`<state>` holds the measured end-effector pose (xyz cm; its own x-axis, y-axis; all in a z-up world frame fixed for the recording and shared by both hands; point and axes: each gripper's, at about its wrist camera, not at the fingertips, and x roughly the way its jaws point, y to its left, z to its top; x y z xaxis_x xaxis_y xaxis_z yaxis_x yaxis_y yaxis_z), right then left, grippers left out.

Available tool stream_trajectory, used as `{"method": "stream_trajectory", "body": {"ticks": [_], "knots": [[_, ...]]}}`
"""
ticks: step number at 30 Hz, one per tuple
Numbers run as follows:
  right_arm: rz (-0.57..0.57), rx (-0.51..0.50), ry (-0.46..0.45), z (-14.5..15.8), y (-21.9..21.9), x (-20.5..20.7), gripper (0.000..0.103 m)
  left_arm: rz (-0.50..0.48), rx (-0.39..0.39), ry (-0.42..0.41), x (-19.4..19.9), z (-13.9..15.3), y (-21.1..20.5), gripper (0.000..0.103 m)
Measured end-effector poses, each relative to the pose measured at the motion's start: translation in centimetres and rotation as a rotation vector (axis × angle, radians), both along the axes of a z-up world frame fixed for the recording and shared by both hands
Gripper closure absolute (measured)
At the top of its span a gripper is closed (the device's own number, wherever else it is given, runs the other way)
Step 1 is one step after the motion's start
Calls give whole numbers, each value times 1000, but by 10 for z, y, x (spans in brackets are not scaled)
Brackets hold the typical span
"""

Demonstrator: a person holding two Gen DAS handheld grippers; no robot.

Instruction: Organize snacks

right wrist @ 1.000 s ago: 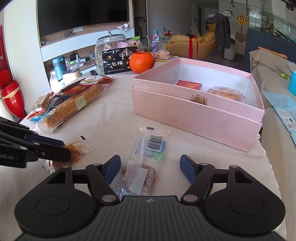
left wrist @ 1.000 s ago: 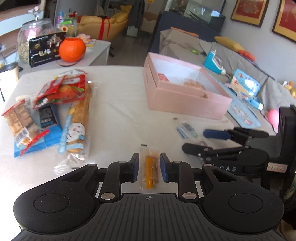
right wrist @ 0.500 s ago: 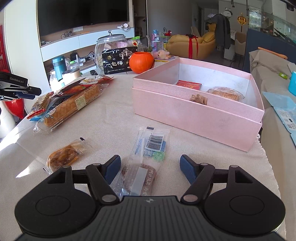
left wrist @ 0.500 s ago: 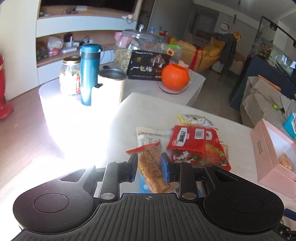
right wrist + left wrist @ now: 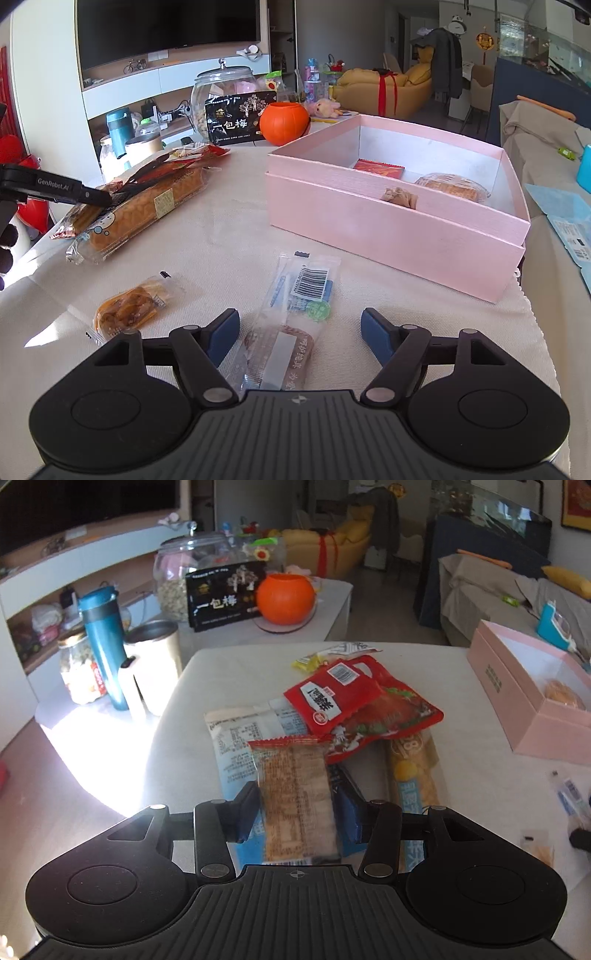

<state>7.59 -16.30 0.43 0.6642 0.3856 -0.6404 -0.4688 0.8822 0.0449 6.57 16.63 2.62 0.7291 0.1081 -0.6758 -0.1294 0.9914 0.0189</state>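
Snacks half sorted: pink box at tabletop's right edge holds three items; rest lie loose. Your left gripper, jaws opening, straddles cracker pack atop pile near left edge, pads not clearly pressing. Your right gripper, jaws apart, hovers over barcode-labelled pastry packet by near edge; small orange-filled packet lies beside it. Pile's lower packets overlap, count unclear; box's far right corner cut off.

The right tool hangs open over a clear-wrapped brown pastry with a barcode label on the beige-clothed table. Beyond stands an open pink cardboard box; leftward, the left tool reaches a long bread packet.
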Motion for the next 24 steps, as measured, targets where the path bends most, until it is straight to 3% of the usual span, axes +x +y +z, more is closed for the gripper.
{"method": "stream_trajectory", "body": {"ticks": [2,5,9,14,17,19,24], "knots": [[0,0,0,0,0,0,30,-5,22,-2,-3,0,-2,51],[0,0,0,0,0,0,30,-9,-59,-20,-9,4,5,62],[28,5,14,0,1,1,21,-52,-188,-37,-30,8,5,62],[57,6,56,2,0,4,16,-110,-257,-52,-72,14,-16,62],[72,-58,57,3,10,2,13,-155,-277,-20,-91,10,-31,62],[59,-62,96,9,14,4,17,-178,-282,7,-100,5,-41,62],[90,84,103,32,29,-7,22,-190,-251,40,-108,-8,-58,61]]}}
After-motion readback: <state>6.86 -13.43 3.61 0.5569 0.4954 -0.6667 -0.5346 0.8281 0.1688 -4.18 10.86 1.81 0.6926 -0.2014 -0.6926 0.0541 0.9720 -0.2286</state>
